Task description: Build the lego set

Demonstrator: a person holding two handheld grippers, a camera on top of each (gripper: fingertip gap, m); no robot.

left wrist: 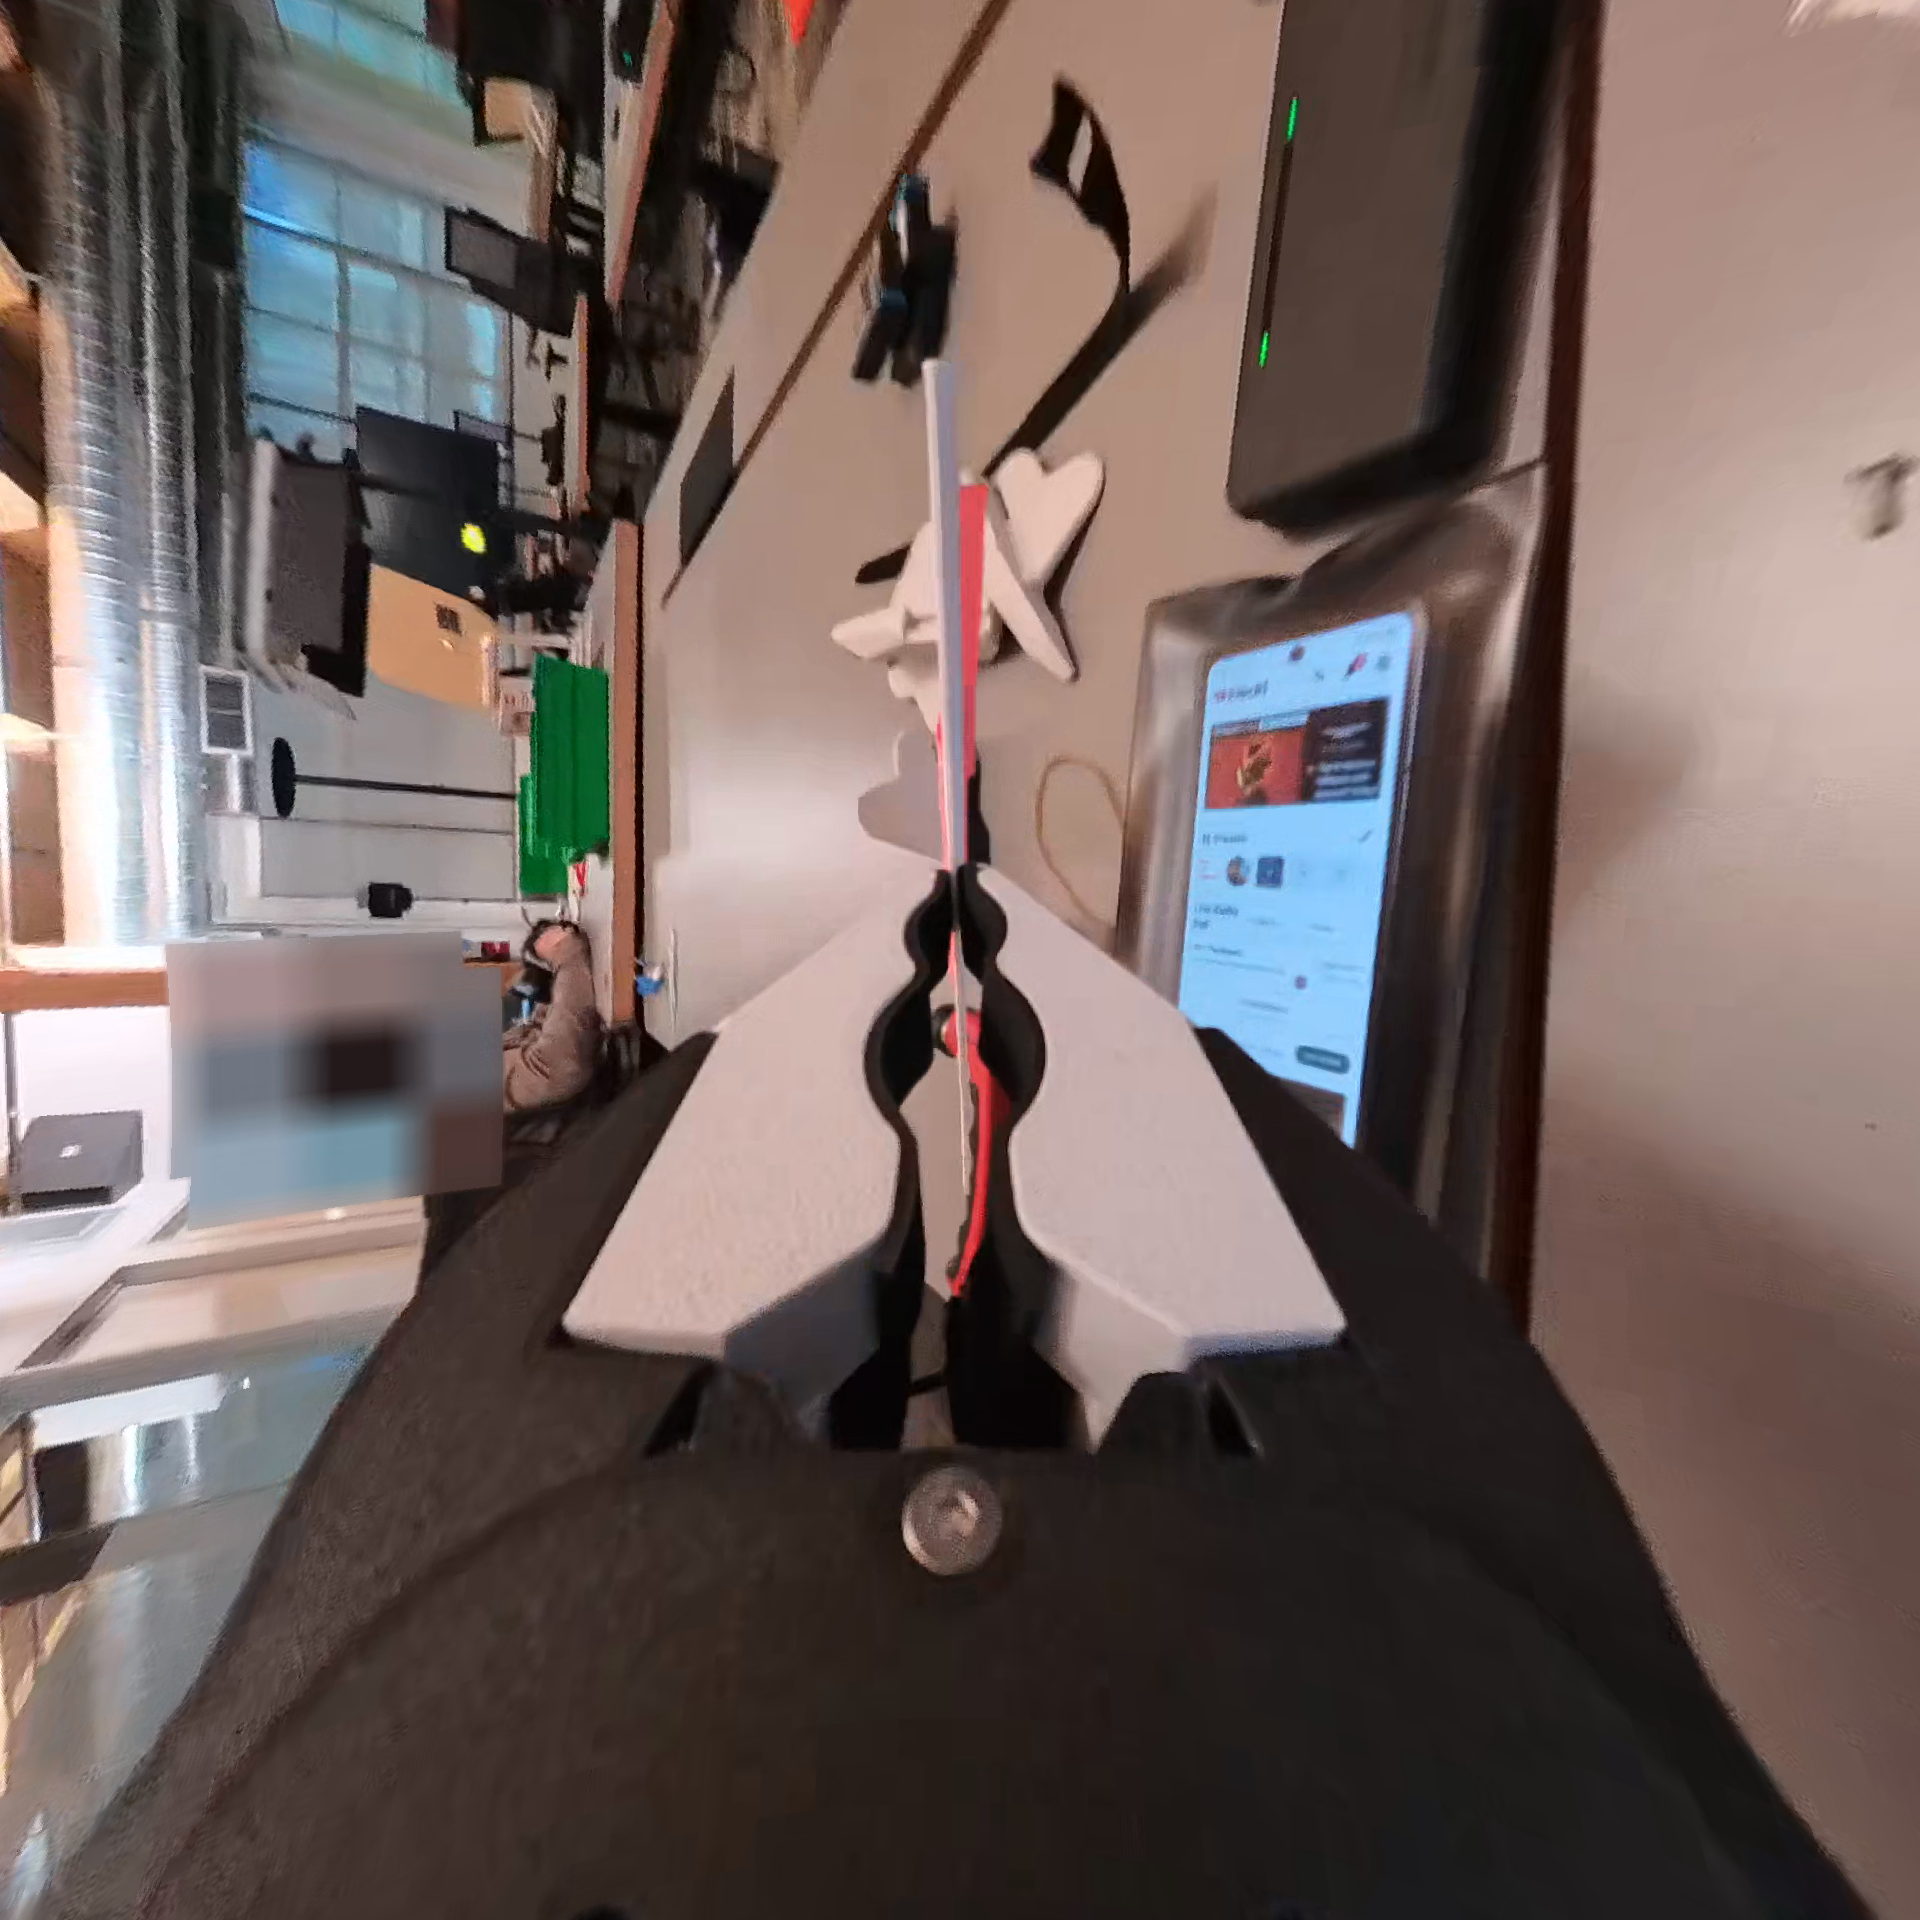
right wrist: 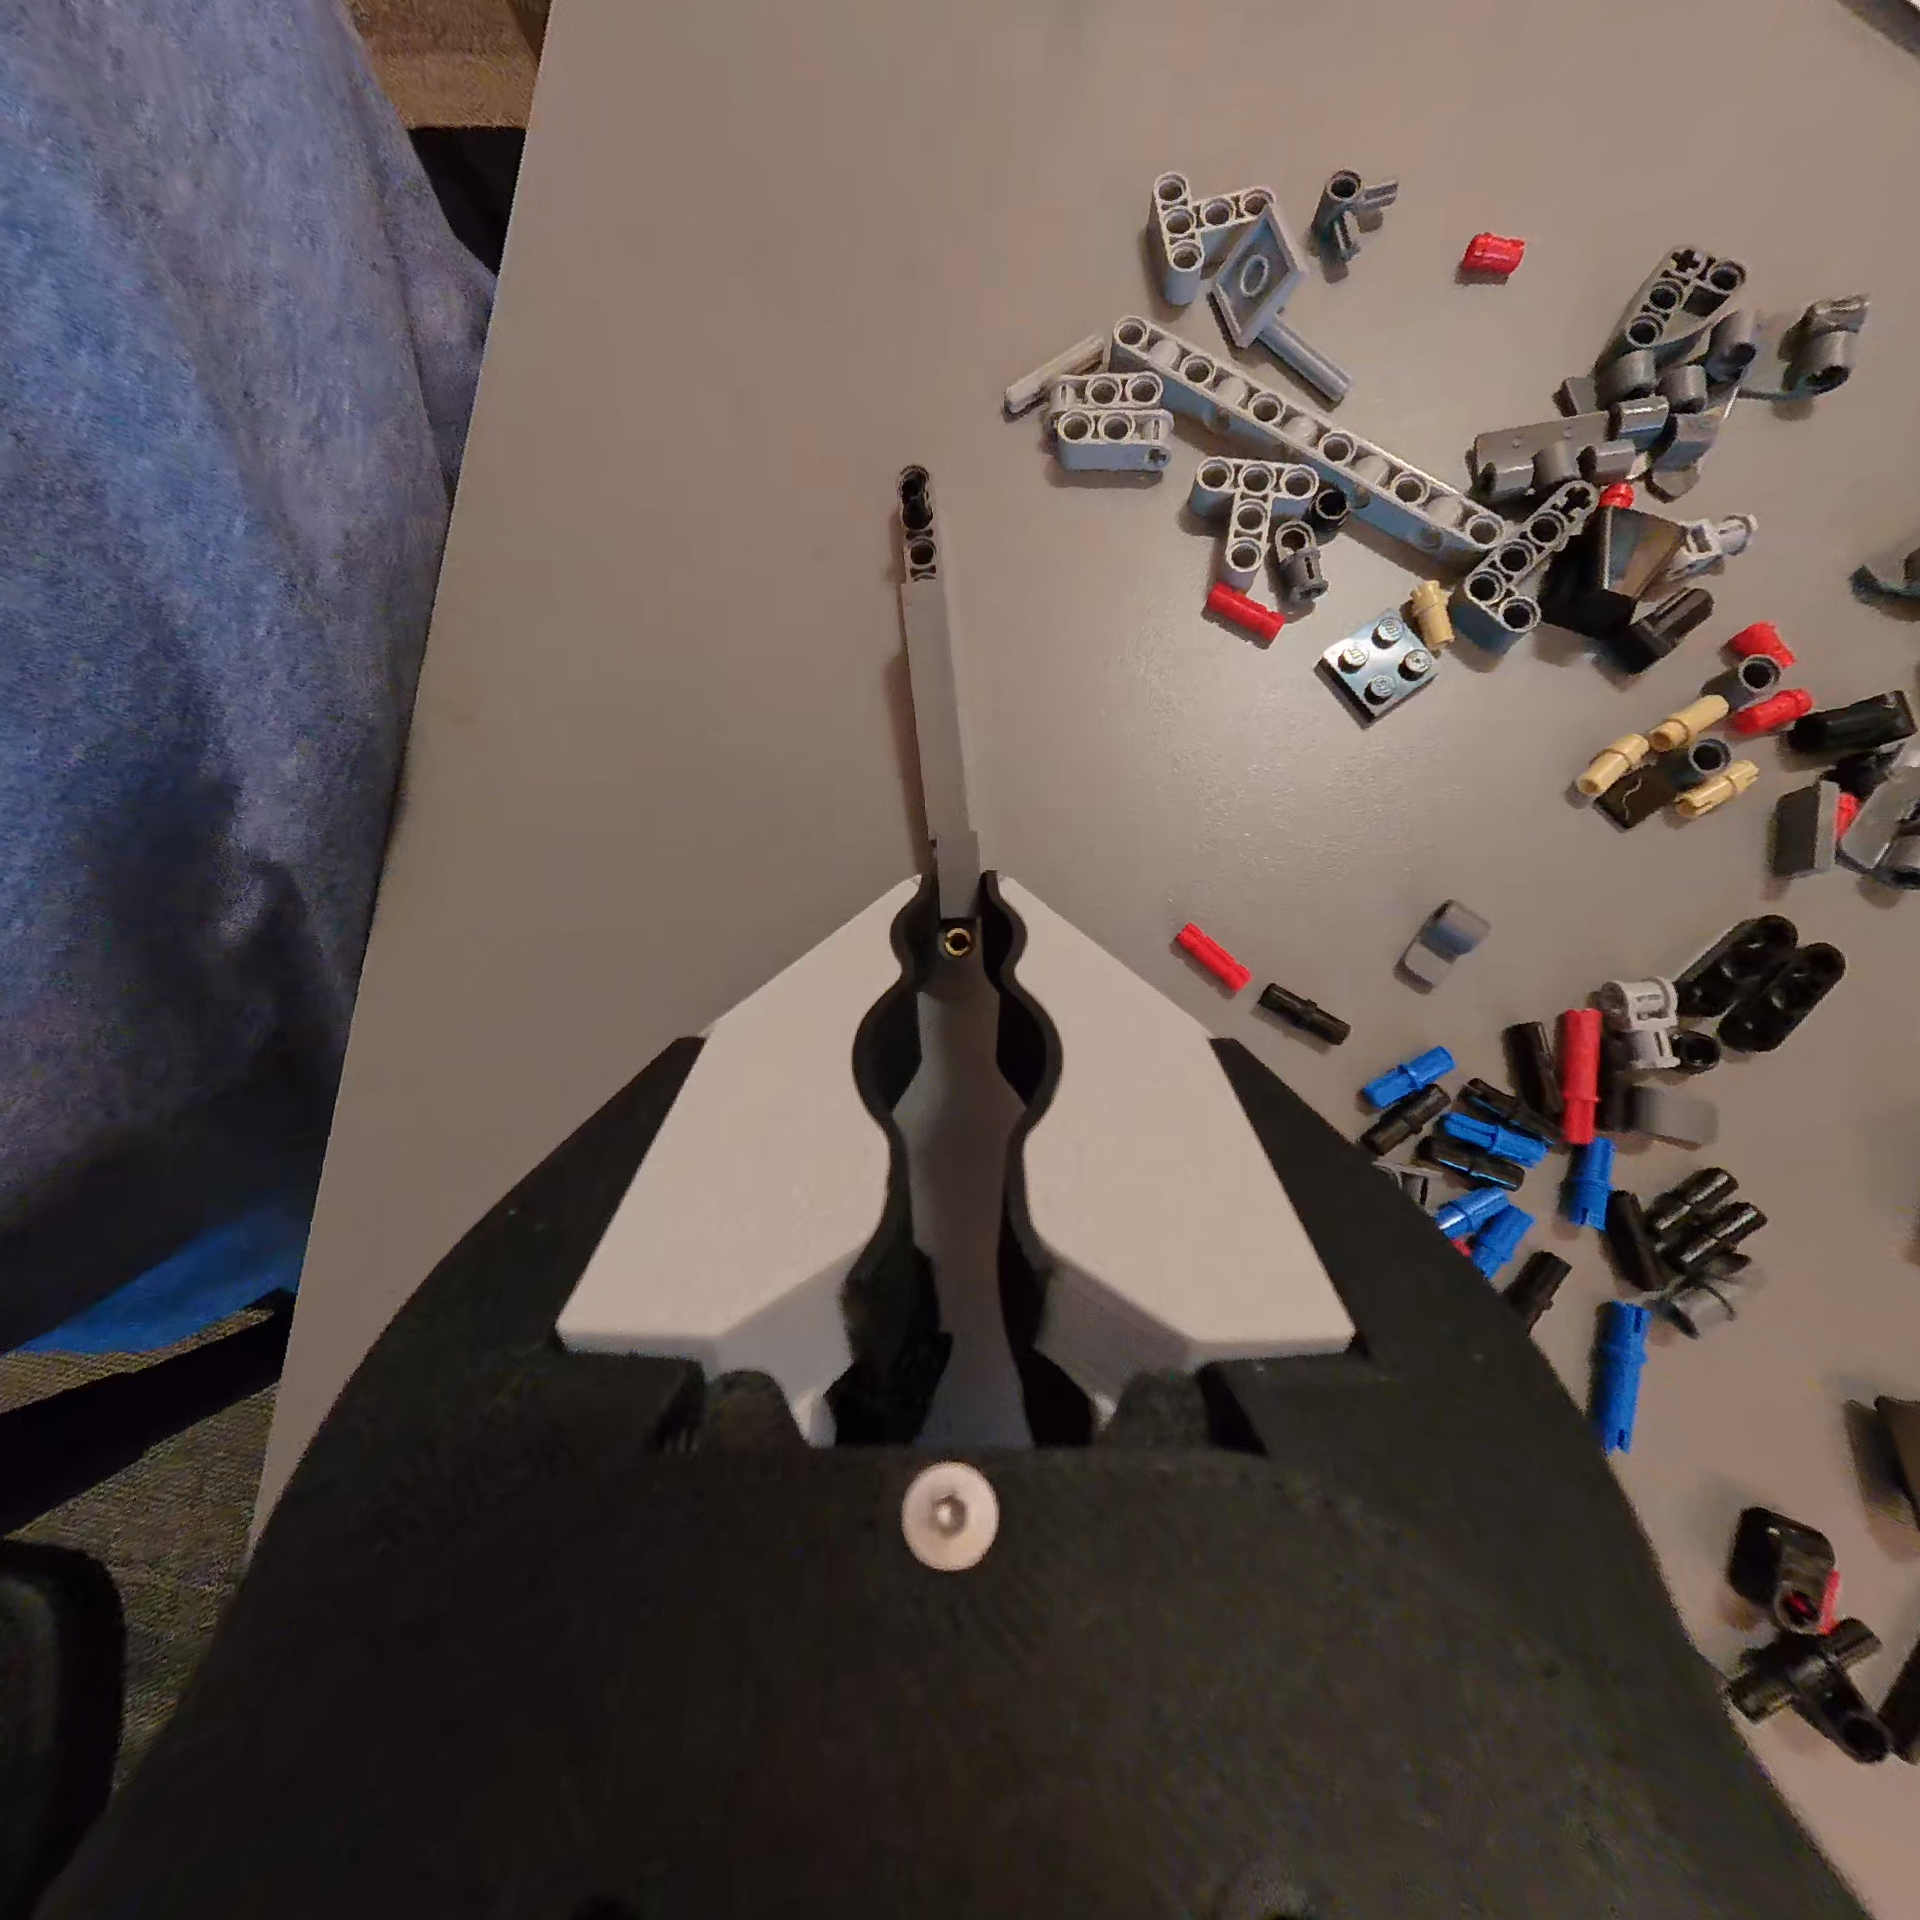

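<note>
In the left wrist view my left gripper [left wrist: 956, 878] is shut on a thin flat red and white piece [left wrist: 954, 623], seen edge-on and sticking forward past the fingertips. The view is rolled sideways, so the grey table [left wrist: 790, 675] stands upright. In the right wrist view my right gripper [right wrist: 956, 883] is shut on a long grey Lego beam [right wrist: 935, 707] with a black holed end [right wrist: 916, 520], held over the grey table [right wrist: 727, 416]. Loose Lego parts lie to the right: a long grey holed beam [right wrist: 1299, 436], blue pins [right wrist: 1496, 1143], a red pin [right wrist: 1210, 954] and a black pin [right wrist: 1304, 1013].
A lit phone [left wrist: 1288, 862] in a clear holder, a black box with green lights [left wrist: 1351, 260], white flat shapes [left wrist: 1039, 540] and a rubber band [left wrist: 1081, 831] lie on the table. Blue fabric [right wrist: 187, 623] lies beyond the table's left edge. More black parts [right wrist: 1808, 1662] lie at the lower right. The tips of one gripper are about 80 cm away from the tips of the other. It is some 4 cm from my right tips to the red pin [right wrist: 1210, 954].
</note>
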